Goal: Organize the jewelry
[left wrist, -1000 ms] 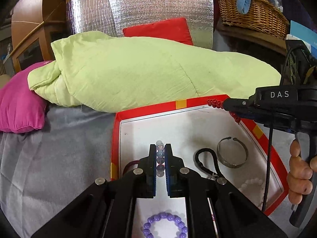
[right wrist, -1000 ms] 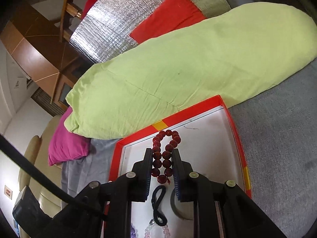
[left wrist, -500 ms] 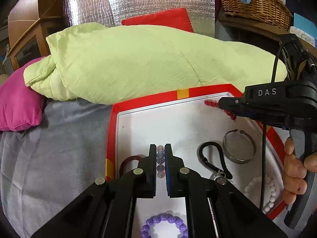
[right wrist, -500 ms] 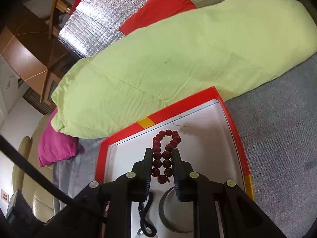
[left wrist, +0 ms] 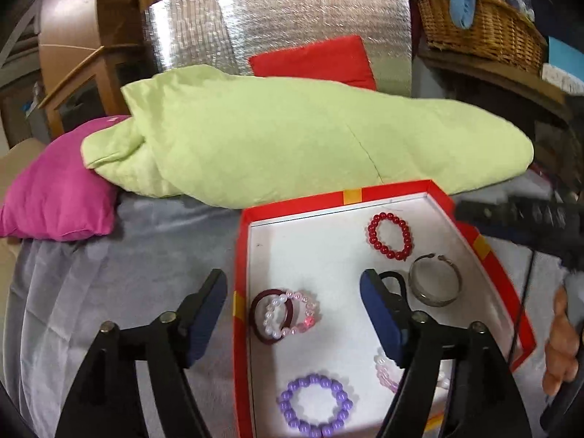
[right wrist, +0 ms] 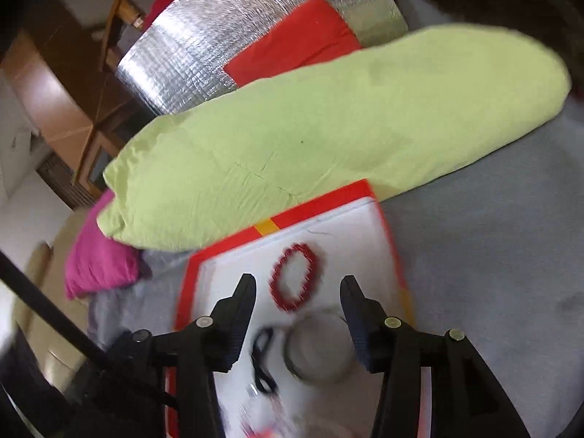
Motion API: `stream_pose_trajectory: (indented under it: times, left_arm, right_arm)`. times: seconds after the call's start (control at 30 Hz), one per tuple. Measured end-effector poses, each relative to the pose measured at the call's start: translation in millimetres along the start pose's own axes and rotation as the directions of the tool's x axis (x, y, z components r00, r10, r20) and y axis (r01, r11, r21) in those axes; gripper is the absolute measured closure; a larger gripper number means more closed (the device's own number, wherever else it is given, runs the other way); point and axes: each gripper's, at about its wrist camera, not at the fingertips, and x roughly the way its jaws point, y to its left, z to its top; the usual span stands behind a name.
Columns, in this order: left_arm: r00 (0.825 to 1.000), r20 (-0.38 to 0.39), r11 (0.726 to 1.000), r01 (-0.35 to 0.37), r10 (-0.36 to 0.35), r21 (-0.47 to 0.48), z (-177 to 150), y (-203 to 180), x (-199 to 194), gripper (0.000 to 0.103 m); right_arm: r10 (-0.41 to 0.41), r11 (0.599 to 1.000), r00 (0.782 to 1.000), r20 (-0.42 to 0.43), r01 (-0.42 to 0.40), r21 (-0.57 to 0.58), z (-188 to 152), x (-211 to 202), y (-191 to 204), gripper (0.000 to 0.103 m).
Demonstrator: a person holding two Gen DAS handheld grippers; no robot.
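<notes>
A red-rimmed white tray (left wrist: 242,262) lies on the grey bedspread. In it rest a red bead bracelet (left wrist: 389,235), a silver bangle (left wrist: 435,284), a pale pink and white bead bracelet (left wrist: 292,312) over a dark maroon ring (left wrist: 260,319), and a purple bead bracelet (left wrist: 314,407). My left gripper (left wrist: 292,292) is opening, its jaws wide above the pale bracelet and not touching it. My right gripper (right wrist: 297,286) is also opening; the red bracelet (right wrist: 295,280) lies on the tray beyond its fingertips, free of the pads. The right wrist view is blurred.
A big light green quilt (left wrist: 292,146) lies just behind the tray, a magenta pillow (left wrist: 54,197) to its left. A silver foil panel (left wrist: 277,22), red cushion (left wrist: 314,60) and wicker basket (left wrist: 481,25) stand behind. A black cord loop (right wrist: 263,359) lies in the tray. A hand (left wrist: 564,339) shows at right.
Both grippers opened and drew back a little. The pale bead bracelet dropped from the left jaws onto the maroon ring; the red bracelet dropped from the right jaws onto the tray.
</notes>
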Motion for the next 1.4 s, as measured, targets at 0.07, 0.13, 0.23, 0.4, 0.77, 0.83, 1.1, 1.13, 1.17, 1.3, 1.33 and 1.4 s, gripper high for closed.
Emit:
stream_pose_trajectory:
  times: [0.07,0.13,0.23,0.4,0.77,0.83,1.1,1.13,1.17,1.3,1.33,1.4]
  left_arm:
    - [1.000,0.010,1.000,-0.009,0.009,-0.007,-3,1,-13,0.025]
    - [0.999,0.029,0.999,-0.030,0.031,-0.013,-8,1,-31,0.024]
    - [0.998,0.044,0.999,-0.039,0.041,-0.031,-24,3,-60,0.023]
    - [0.995,0.077,0.996,-0.064,0.068,-0.054,-46,3,-103,0.021]
    - [0.988,0.096,0.986,-0.110,0.122,-0.129,-110,-1,-162,0.011]
    - [0.990,0.080,0.988,-0.103,0.113,-0.114,-114,-3,-158,0.011]
    - [0.992,0.053,0.989,-0.110,0.116,-0.101,-113,-1,-144,0.011]
    - [0.992,0.053,0.989,-0.109,0.115,-0.102,-113,-1,-144,0.011]
    - [0.992,0.054,0.989,-0.109,0.115,-0.102,-113,0,-144,0.011]
    - [0.993,0.052,0.990,-0.104,0.110,-0.100,-113,0,-143,0.011]
    - [0.993,0.050,0.990,-0.097,0.102,-0.102,-113,0,-143,0.011]
    - [0.995,0.048,0.990,-0.088,0.093,-0.109,-112,0,-143,0.011]
  right_arm:
    - [-0.026,0.999,1.000,-0.005,0.026,-0.026,-9,-20,4,0.045]
    - [-0.045,0.997,0.999,0.009,0.045,-0.060,-19,-41,8,0.040]
    - [-0.077,0.989,0.995,0.058,0.084,-0.124,-45,-82,16,0.035]
    - [-0.087,0.976,0.992,0.094,0.104,-0.190,-101,-136,23,0.035]
    - [-0.113,0.928,0.956,0.273,0.199,-0.315,-181,-217,39,0.026]
    - [-0.114,0.920,0.953,0.280,0.207,-0.333,-182,-215,44,0.026]
    - [-0.121,0.915,0.958,0.261,0.209,-0.344,-180,-195,53,0.026]
    - [-0.123,0.913,0.957,0.264,0.213,-0.349,-180,-195,54,0.026]
    - [-0.124,0.909,0.955,0.271,0.219,-0.355,-180,-195,56,0.026]
    - [-0.128,0.905,0.951,0.283,0.229,-0.359,-179,-195,57,0.026]
    - [-0.131,0.906,0.950,0.282,0.230,-0.356,-179,-195,56,0.026]
    - [-0.134,0.909,0.951,0.280,0.230,-0.347,-178,-195,54,0.026]
